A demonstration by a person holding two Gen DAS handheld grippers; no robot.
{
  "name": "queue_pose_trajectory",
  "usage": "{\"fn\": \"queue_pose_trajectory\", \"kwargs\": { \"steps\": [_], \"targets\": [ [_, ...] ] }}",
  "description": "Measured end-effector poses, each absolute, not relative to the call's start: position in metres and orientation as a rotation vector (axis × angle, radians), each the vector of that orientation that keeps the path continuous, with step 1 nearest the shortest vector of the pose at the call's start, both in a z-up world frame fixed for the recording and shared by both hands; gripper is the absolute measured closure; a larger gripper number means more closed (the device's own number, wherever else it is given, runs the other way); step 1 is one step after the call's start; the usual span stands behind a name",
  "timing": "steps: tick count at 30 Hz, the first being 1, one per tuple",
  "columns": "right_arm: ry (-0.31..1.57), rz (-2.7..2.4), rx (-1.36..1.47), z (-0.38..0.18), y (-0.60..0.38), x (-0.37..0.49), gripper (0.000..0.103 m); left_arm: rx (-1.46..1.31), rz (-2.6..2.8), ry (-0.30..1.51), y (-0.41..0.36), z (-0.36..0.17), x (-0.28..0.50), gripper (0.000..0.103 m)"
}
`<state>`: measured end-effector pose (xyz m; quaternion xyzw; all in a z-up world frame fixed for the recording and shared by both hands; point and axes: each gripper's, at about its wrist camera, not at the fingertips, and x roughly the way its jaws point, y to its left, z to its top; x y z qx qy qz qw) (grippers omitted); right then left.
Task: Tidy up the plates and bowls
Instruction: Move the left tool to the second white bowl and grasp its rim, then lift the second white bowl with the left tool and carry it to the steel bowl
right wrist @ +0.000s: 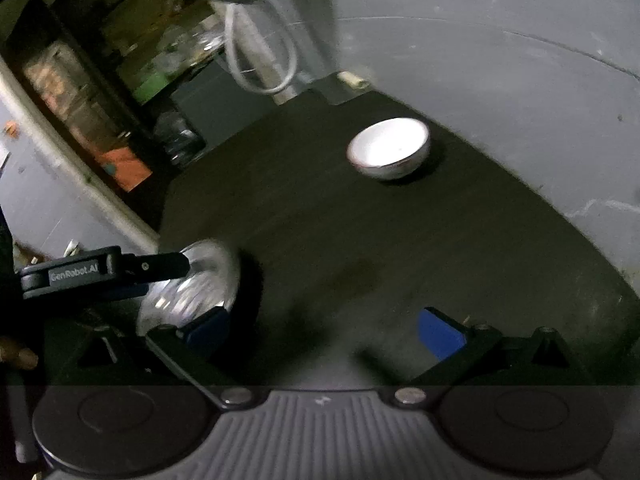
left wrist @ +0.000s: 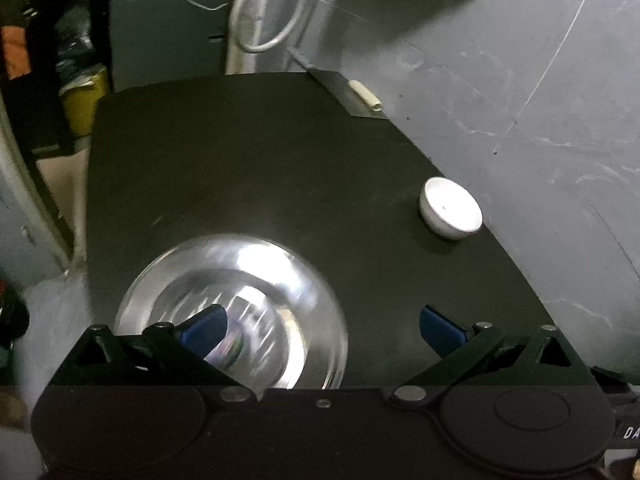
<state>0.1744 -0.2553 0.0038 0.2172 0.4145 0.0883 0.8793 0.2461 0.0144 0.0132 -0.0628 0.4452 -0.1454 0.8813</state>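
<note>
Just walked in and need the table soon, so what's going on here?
A person with a claw in each hand is sorting bowls on a dark table. The left claw is open over a large steel bowl, one finger inside it. The right claw is open and empty. A small white bowl sits farther back.

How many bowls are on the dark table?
2. A large shiny steel bowl sits at the near left edge under the left gripper; a small white bowl sits at the far right. No others show.
</note>
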Motion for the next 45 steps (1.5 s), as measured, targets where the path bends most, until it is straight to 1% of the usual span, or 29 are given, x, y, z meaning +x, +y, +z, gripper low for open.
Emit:
{"fn": "queue_pose_trajectory", "kwargs": {
  "steps": [10,11,13,17,22,25,26,27,28,30,31,33,34,35,36,37,39,40,41,45],
  "targets": [
    [0.813,0.042,0.483,-0.023,-0.298,0.259,0.001,-0.059,-0.396,0.899,-0.070,-0.005,0.357,0.001],
    [0.807,0.034,0.489,-0.025,-0.302,0.267,0.002,-0.053,-0.399,0.902,-0.077,-0.008,0.367,0.001],
    [0.803,0.015,0.491,-0.028,-0.306,0.280,0.009,-0.043,-0.408,0.901,-0.088,-0.012,0.383,0.001],
    [0.798,-0.007,0.495,-0.035,-0.311,0.303,0.014,-0.031,-0.413,0.916,-0.105,-0.021,0.404,0.001],
    [0.802,-0.022,0.486,-0.040,-0.313,0.320,0.024,-0.017,-0.427,0.949,-0.119,-0.032,0.412,0.001],
    [0.812,-0.022,0.480,-0.044,-0.313,0.327,0.028,-0.007,-0.437,0.973,-0.123,-0.038,0.415,0.004],
    [0.815,-0.019,0.479,-0.045,-0.313,0.329,0.029,-0.008,-0.442,0.983,-0.123,-0.039,0.415,0.008],
    [0.819,-0.015,0.480,-0.046,-0.313,0.331,0.033,-0.010,-0.447,0.993,-0.124,-0.041,0.416,0.013],
    [0.824,-0.012,0.484,-0.048,-0.313,0.334,0.038,-0.014,-0.455,1.000,-0.124,-0.042,0.416,0.016],
    [0.831,-0.006,0.490,-0.050,-0.313,0.337,0.043,-0.018,-0.474,1.012,-0.125,-0.044,0.416,0.027],
    [0.831,-0.002,0.493,-0.051,-0.312,0.339,0.048,-0.019,-0.485,1.015,-0.126,-0.044,0.416,0.030],
    [0.827,0.007,0.497,-0.052,-0.313,0.339,0.055,-0.023,-0.507,1.018,-0.128,-0.045,0.414,0.045],
    [0.826,0.012,0.498,-0.051,-0.312,0.341,0.059,-0.026,-0.518,1.023,-0.129,-0.045,0.413,0.049],
    [0.824,0.016,0.499,-0.052,-0.312,0.342,0.061,-0.031,-0.528,1.029,-0.130,-0.046,0.412,0.057],
    [0.824,0.020,0.500,-0.051,-0.312,0.342,0.065,-0.037,-0.536,1.035,-0.131,-0.047,0.412,0.062],
    [0.824,0.024,0.502,-0.051,-0.312,0.342,0.068,-0.041,-0.544,1.039,-0.131,-0.047,0.411,0.064],
    [0.828,0.033,0.506,-0.051,-0.311,0.342,0.071,-0.046,-0.560,1.038,-0.133,-0.047,0.409,0.074],
    [0.829,0.040,0.510,-0.051,-0.311,0.342,0.074,-0.047,-0.568,1.037,-0.134,-0.047,0.409,0.077],
    [0.826,0.047,0.513,-0.051,-0.311,0.342,0.074,-0.047,-0.573,1.035,-0.135,-0.047,0.408,0.080],
    [0.826,0.055,0.516,-0.051,-0.312,0.339,0.077,-0.047,-0.565,1.030,-0.133,-0.046,0.405,0.083]
  ]
}}
